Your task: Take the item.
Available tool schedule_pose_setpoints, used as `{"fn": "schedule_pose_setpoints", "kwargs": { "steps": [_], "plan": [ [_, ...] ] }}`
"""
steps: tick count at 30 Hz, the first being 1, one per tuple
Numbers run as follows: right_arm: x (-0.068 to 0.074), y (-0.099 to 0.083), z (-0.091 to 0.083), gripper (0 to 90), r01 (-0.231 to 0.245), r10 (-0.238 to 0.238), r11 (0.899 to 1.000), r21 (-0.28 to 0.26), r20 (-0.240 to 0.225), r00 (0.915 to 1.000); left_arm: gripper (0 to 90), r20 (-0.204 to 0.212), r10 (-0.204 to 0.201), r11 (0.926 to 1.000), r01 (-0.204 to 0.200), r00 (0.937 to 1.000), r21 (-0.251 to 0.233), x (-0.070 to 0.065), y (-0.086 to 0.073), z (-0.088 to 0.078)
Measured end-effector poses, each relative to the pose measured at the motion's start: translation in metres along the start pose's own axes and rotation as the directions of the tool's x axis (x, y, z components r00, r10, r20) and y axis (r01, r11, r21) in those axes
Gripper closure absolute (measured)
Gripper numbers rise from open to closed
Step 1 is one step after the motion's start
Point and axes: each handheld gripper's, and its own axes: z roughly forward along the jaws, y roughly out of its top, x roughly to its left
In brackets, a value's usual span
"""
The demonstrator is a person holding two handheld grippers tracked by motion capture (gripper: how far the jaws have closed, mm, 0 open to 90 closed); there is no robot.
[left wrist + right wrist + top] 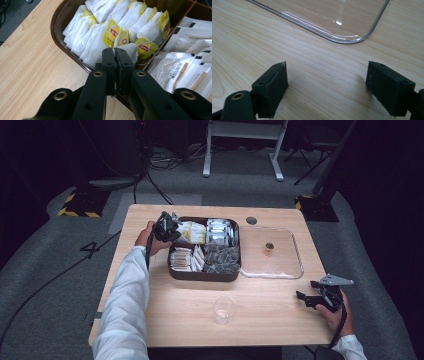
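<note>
A dark brown compartment box (200,276) sits mid-table, holding white tea bags with yellow tags (100,37) in its far-left section and other sachets (180,70) beside them. My left gripper (115,50) is over that tea bag section (167,227), its jaws shut on the edge of one white tea bag (128,50). My right gripper (306,299) rests near the table's right front edge. It stands open (325,75) with bare wood between its fingers.
A clear plastic lid (295,265) lies flat right of the box, with a small brown knob (269,248) on it; its rounded corner (352,40) lies just ahead of the right jaws. A clear plastic cup (223,309) stands near the front middle.
</note>
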Motion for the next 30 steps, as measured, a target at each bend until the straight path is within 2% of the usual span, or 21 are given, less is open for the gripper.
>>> {"fn": "schedule_pose_setpoints", "kwargs": {
  "steps": [5, 9, 14, 16, 22, 26, 30],
  "plan": [
    [0.000, 0.000, 0.000, 18.0, 0.000, 0.000, 1.000, 0.000, 0.000, 1.0000, 89.5, 0.007, 0.016, 0.9999, -0.016, 0.9998, 0.000, -0.001, 0.001, -0.004],
    [0.000, 0.000, 0.000, 17.9, 0.000, 0.000, 1.000, 0.000, 0.000, 1.0000, 89.8, 0.004, 0.024, 0.9995, -0.024, 0.9997, -0.023, -0.001, 0.003, -0.010],
    [0.000, 0.000, 0.000, 18.0, 0.000, 0.000, 1.000, 0.000, 0.000, 1.0000, 89.8, 0.000, 0.014, 0.9980, -0.014, 0.9999, -0.062, -0.002, 0.006, -0.020],
    [0.000, 0.000, 0.000, 17.9, 0.001, -0.001, 1.000, 0.000, 0.000, 1.0000, 89.8, -0.002, 0.024, 0.9968, -0.024, 0.9997, -0.076, -0.002, 0.007, -0.028],
    [0.000, 0.000, 0.000, 17.9, 0.000, 0.000, 1.000, 0.001, -0.001, 1.0000, 89.9, -0.002, 0.015, 0.9920, -0.015, 0.9999, -0.126, -0.001, 0.008, -0.046],
    [0.000, 0.000, 0.000, 17.9, -0.001, 0.001, 1.000, 0.001, -0.002, 1.0000, 89.9, -0.005, 0.019, 0.9903, -0.020, 0.9998, -0.138, -0.002, 0.009, -0.053],
    [0.000, 0.000, 0.000, 17.9, -0.001, 0.001, 1.000, 0.001, -0.002, 1.0000, 90.0, -0.010, 0.024, 0.9848, -0.026, 0.9997, -0.172, -0.006, 0.010, -0.065]
  ]
}}
